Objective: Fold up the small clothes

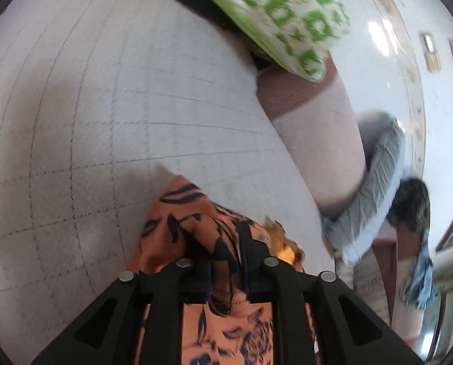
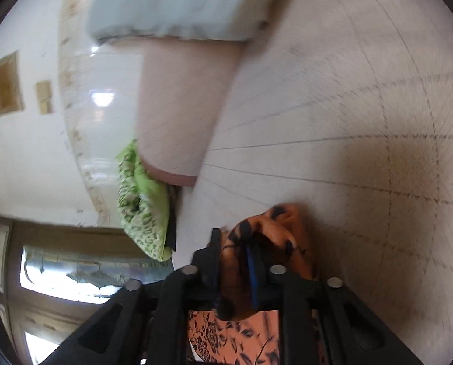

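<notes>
An orange garment with a black floral print is bunched between the fingers of my left gripper, which is shut on it above the white checked bedsheet. In the right wrist view the same orange garment is pinched by my right gripper, also shut on it, with more of the cloth hanging below the fingers. Both views are blurred by motion.
A green-and-white patterned pillow lies at the far edge of the bed and shows in the right wrist view. A light blue folded cloth and a dark item lie at the right bed edge. A pale blue pile sits at the top.
</notes>
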`<action>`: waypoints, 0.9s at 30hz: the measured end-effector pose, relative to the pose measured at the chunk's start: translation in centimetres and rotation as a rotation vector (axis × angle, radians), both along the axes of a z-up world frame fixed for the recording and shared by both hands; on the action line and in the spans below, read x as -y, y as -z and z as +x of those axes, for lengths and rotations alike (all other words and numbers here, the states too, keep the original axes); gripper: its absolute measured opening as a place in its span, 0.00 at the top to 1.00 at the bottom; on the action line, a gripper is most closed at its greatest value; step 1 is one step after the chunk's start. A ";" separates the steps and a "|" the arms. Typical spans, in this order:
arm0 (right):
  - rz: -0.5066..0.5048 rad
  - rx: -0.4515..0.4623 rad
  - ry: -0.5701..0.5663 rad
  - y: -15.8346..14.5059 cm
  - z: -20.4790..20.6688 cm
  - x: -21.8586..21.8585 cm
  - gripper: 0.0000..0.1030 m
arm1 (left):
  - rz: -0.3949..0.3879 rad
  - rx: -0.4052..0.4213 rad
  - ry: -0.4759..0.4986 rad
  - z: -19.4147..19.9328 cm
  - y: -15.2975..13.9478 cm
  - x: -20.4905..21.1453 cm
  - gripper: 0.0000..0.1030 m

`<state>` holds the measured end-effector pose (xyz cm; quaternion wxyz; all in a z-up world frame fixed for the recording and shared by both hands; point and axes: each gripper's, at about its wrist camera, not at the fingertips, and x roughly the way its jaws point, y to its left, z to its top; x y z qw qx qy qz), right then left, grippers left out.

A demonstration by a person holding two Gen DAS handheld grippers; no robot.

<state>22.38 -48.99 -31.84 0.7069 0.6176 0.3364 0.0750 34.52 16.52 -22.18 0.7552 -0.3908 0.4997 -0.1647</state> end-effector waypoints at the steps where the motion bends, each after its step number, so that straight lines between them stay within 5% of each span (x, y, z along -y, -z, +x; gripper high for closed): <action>1: 0.012 0.005 0.020 0.2 0.1 0.4 0.68 | -0.040 0.025 -0.036 -0.6 0.2 -0.4 0.73; 4: -0.048 0.040 0.067 -1.3 -0.4 1.2 0.26 | -0.086 0.133 -0.178 -3.1 -1.1 -2.1 0.41; 5: -0.092 0.065 0.118 -2.3 -1.2 1.7 0.25 | -0.085 0.163 -0.238 -3.8 -2.0 -2.9 0.31; 7: -0.093 0.107 0.165 -3.2 -2.5 2.3 0.25 | -0.104 0.251 -0.301 -5.3 -4.4 -4.0 0.28; 9: -0.122 0.141 0.173 -4.8 -4.0 2.0 0.25 | -0.006 0.278 -0.257 -6.4 -6.7 -3.2 0.27; 12: -0.407 0.171 -0.019 -9.1 -3.7 -3.3 0.27 | 0.242 0.232 -0.084 -8.2 -8.0 1.5 0.24; 14: -0.468 0.189 -0.184 -9.9 -2.7 -8.1 0.35 | 0.264 0.184 0.027 -9.5 -6.6 5.0 0.24; 17: -0.539 0.135 -0.410 -8.5 -1.2 -16.2 0.47 | 0.306 0.106 0.157 -11.2 -4.1 9.6 0.24; 20: -0.615 0.069 -0.540 -6.1 -0.7 -21.7 0.53 | 0.466 0.091 0.214 -11.8 -2.4 12.2 0.24; 22: -0.650 0.007 -0.573 -4.1 0.4 -23.7 0.53 | 0.553 0.077 0.221 -11.4 -1.3 12.4 0.24; 27: -0.701 -0.015 -0.520 -3.6 4.9 -23.7 0.54 | 0.548 0.118 0.183 -8.3 -1.5 11.3 0.24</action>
